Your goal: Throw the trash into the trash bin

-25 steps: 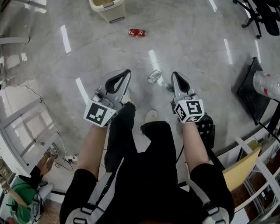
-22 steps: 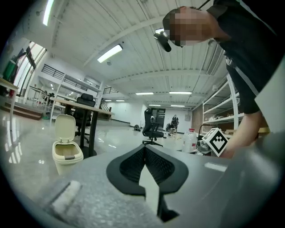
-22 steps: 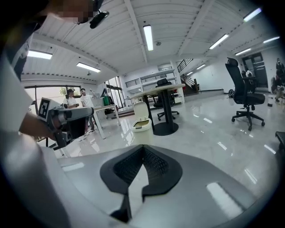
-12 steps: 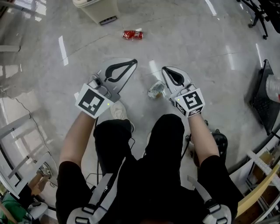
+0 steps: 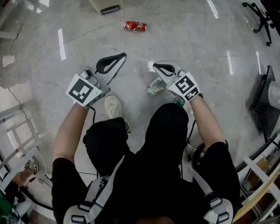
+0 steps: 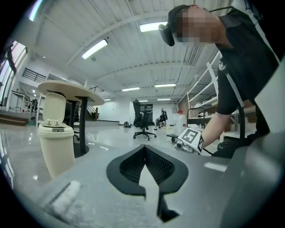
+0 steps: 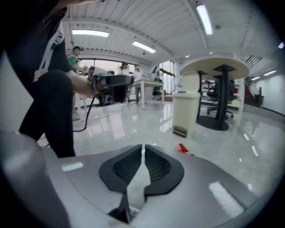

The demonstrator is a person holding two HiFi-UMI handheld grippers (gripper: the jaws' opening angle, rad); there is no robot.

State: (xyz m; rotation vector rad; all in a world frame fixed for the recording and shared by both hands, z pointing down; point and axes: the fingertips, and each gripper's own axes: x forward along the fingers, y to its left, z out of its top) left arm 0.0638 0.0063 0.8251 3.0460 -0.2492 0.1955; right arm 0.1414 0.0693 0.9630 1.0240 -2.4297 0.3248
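A crushed clear plastic bottle (image 5: 155,86) lies on the grey floor just under and behind my right gripper (image 5: 154,65). That gripper is shut and holds nothing. A flattened red can (image 5: 134,26) lies farther ahead and shows again as the red can (image 7: 182,148) in the right gripper view. My left gripper (image 5: 124,55) is shut and empty too, to the left of the bottle. The beige trash bin (image 6: 55,138) stands ahead with its lid up; only its base (image 5: 105,6) shows at the top edge of the head view.
A round table on a black pedestal (image 6: 71,91) stands behind the bin. A black office chair (image 5: 258,8) is at the far right, and a black stand (image 5: 262,100) and shelving on the right. The person's white shoe (image 5: 113,107) is planted between the grippers.
Both grippers have sunk toward the floor as the person crouched. The right one now hangs over the bottle. The bin has slid nearly out of the top of the head view.
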